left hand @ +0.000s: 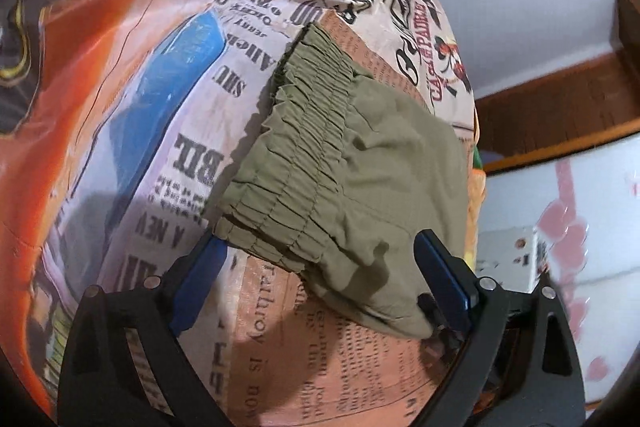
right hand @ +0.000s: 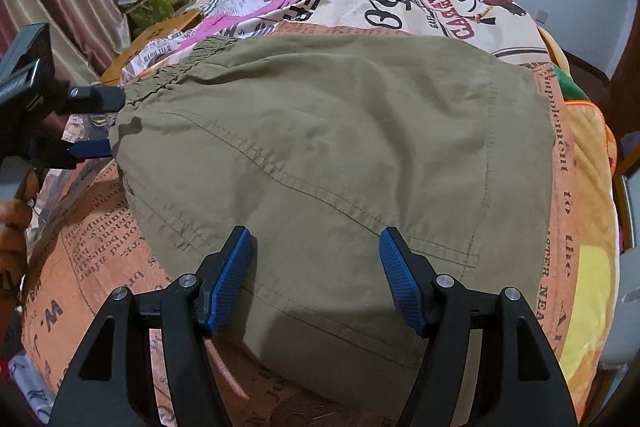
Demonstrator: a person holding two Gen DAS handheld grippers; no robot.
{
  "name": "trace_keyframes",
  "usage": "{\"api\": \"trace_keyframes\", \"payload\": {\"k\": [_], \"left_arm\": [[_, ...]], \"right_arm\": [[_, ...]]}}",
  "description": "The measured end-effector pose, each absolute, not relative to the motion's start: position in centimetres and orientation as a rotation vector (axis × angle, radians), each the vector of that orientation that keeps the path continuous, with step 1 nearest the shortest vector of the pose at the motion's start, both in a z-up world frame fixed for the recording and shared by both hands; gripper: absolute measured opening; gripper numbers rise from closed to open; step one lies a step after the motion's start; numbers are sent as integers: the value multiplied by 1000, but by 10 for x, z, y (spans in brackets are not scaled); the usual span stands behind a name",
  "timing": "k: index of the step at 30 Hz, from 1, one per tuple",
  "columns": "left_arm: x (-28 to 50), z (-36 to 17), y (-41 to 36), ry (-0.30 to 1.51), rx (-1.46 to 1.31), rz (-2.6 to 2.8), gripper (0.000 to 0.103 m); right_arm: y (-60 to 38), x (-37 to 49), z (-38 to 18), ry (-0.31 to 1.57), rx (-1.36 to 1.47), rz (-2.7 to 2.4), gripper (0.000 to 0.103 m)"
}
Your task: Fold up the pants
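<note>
While the olive pants [right hand: 332, 155] lie already folded into a block on the newsprint bedspread [right hand: 100, 247], we hover our right gripper [right hand: 316, 267] spread over their near edge and our left gripper [left hand: 320, 275] spread astride the waistband corner, so next comes closing for another fold.

L gripper [left hand: 320, 267] & R gripper [right hand: 316, 267]: both tilted down, jaws apart, nothing clamped.
</note>
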State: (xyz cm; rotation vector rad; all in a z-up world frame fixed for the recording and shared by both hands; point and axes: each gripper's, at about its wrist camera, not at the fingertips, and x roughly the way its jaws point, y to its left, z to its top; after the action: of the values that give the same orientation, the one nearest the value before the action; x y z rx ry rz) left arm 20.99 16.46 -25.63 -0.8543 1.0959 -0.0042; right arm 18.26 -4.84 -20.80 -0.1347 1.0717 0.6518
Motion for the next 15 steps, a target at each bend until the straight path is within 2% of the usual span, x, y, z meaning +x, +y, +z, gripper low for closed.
{"api": "trace_keyframes", "payload": {"k": [7, 15], "left_arm": [[202, -255, 155, 1108, -880, -26, 94], [228, -263, 159, 1100, -889, 47, 95]], "right_arm": [[-49, 183, -208, 1073, -128, 656, 64], [-49, 184, -209, 1074, -118, 664, 64]]}}
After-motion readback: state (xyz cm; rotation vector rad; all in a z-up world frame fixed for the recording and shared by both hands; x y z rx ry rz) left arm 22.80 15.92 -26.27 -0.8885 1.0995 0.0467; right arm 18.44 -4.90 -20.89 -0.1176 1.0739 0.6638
